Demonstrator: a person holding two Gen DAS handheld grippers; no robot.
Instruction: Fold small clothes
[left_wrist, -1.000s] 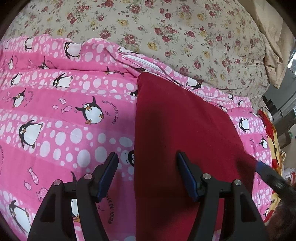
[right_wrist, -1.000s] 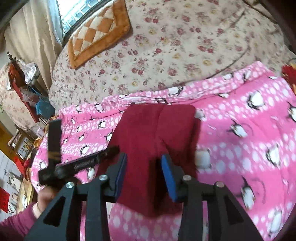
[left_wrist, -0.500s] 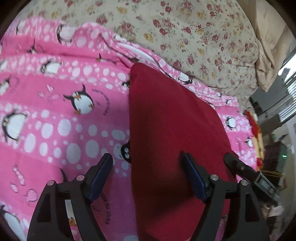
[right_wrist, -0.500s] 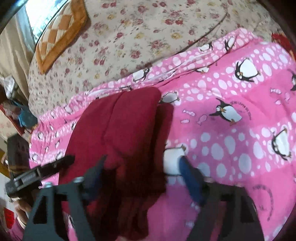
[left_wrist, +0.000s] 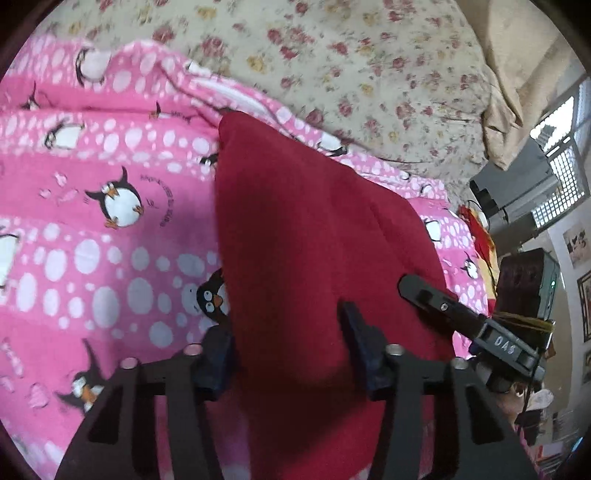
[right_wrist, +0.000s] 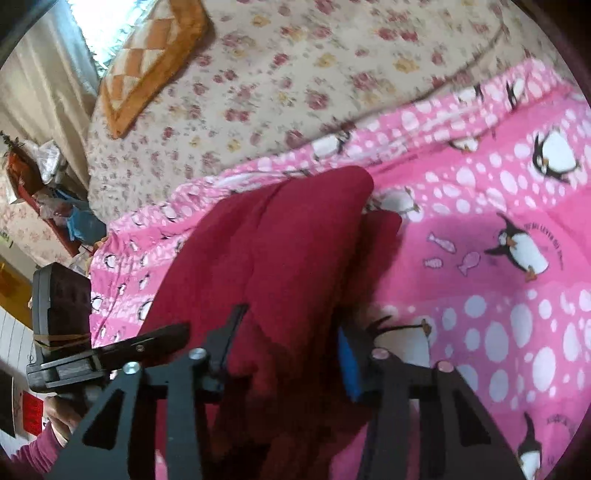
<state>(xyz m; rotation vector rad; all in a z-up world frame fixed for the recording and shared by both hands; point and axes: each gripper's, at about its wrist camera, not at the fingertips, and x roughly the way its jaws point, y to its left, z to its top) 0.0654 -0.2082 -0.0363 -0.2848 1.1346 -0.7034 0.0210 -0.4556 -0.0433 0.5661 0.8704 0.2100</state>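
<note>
Red garment (left_wrist: 314, 240) lies between the spread jaws of left gripper (left_wrist: 288, 343) and right gripper (right_wrist: 288, 350).

A dark red garment (left_wrist: 317, 258) lies folded lengthwise on the pink penguin blanket (left_wrist: 92, 236); its upper layer looks bunched.

A plain dark red garment (left_wrist: 314, 240) is showing no print at all. Under it, a pink blanket (left_wrist: 92, 229) is carrying white dots, black-and-white penguins with orange feet, and small pale fish. Beyond that, a cream bedspread (left_wrist: 351, 66) is displaying scattered red and yellow flowers. An orange cushion (right_wrist: 155, 55) is showing a cream-and-orange checked centre. The left gripper (left_wrist: 286, 343) and the right gripper (right_wrist: 284, 343) are both showing black frames with blue pads (right_wrist: 349, 373). A magenta sleeve (right_wrist: 33, 454) is peeking in at the corner.
</note>
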